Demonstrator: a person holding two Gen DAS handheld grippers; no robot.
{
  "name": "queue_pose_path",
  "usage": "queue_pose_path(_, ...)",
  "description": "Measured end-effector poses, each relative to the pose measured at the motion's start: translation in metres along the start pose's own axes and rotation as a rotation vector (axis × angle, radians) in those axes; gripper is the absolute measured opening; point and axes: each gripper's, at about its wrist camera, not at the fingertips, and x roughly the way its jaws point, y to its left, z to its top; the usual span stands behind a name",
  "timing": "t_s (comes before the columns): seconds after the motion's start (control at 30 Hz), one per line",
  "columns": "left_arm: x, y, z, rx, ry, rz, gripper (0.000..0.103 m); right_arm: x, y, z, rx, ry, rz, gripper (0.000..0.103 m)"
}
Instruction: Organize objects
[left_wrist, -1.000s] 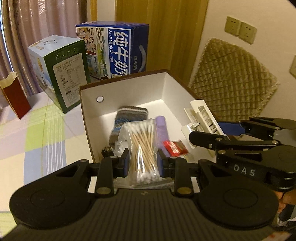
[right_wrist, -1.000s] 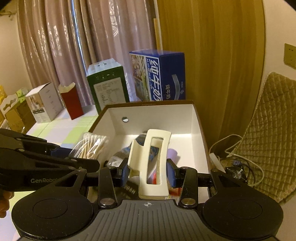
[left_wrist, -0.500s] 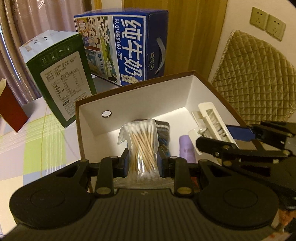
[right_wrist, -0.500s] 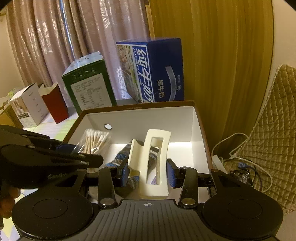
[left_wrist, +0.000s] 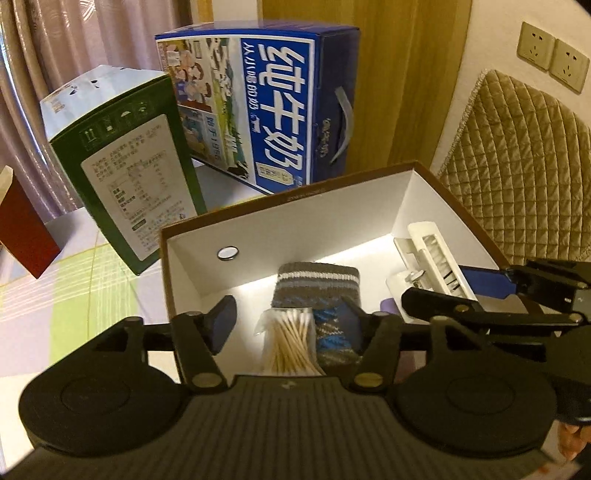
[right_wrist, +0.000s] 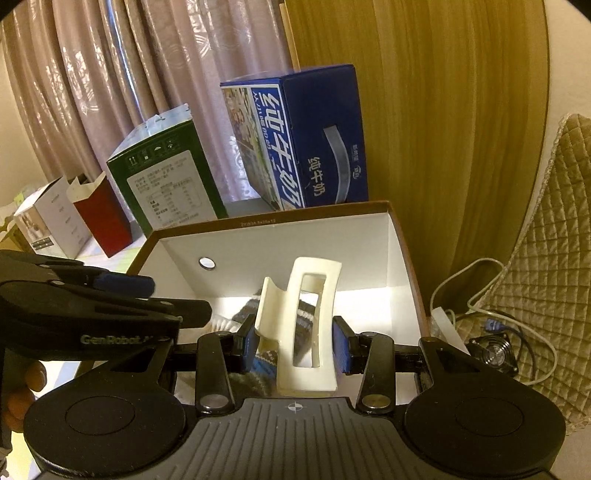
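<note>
Left gripper (left_wrist: 286, 323): its jaws have just been opening and now stand apart above the box; the pads do not press on anything.
Cotton swabs (left_wrist: 290, 341): a clear bag of swabs lies inside the box (left_wrist: 332, 218), between the open left jaws but free of them. The long axis of the sticks runs from the camera toward the far wall of the box, white tips at the far end.
Right gripper (right_wrist: 295, 341): clamped on the hair clip (right_wrist: 306, 325), one pad at each side.
Hair clip: cream colour, held above the inside of the box. Its long axis stands nearly upright and leans a little to the right at the top; the open slot faces the camera.
Sock (left_wrist: 317, 284): grey with stripes, lies on the box floor just beside the swabs, cuff toward the far wall.
Box: brown outside, white inside, open at the top, on the worktop (left_wrist: 74, 295).
Behind the box: a green carton (left_wrist: 125, 173) and a blue carton (left_wrist: 266, 114), both standing.
</note>
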Motion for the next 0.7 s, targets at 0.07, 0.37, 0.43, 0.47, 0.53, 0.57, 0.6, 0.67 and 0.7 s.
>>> queue_pose_path(0.07,-0.002,0.003,0.000,-0.001,-0.007,0.009,0.063,0.002,0.000,0.001,0.007,0.003,0.009,0.039)
queue_pose_path(0.37,-0.025,0.028,0.001,-0.073,-0.043,0.047,0.083,-0.006,-0.002,0.010,0.070,-0.074,0.052,0.071)
queue_pose_path(0.43,-0.036,0.034,-0.001,-0.089,-0.054,0.041,0.089,-0.012,-0.001,0.011,0.069,-0.072,0.053,0.073)
queue_pose_path(0.47,-0.041,0.036,-0.003,-0.094,-0.061,0.043,0.092,-0.017,0.000,0.011,0.065,-0.073,0.054,0.077)
queue_pose_path(0.53,-0.054,0.038,-0.009,-0.100,-0.075,0.055,0.095,-0.027,0.002,0.008,0.063,-0.081,0.058,0.086)
queue_pose_path(0.57,-0.062,0.039,-0.013,-0.105,-0.082,0.059,0.098,-0.033,0.003,0.006,0.064,-0.086,0.059,0.092)
queue_pose_path(0.6,-0.070,0.039,-0.018,-0.110,-0.088,0.063,0.099,-0.041,0.004,0.002,0.069,-0.092,0.058,0.095)
queue_pose_path(0.67,-0.086,0.040,-0.029,-0.119,-0.100,0.071,0.100,-0.055,0.006,-0.005,0.072,-0.096,0.064,0.100)
queue_pose_path(0.7,-0.095,0.040,-0.035,-0.123,-0.106,0.077,0.100,-0.062,0.007,-0.009,0.075,-0.097,0.066,0.101)
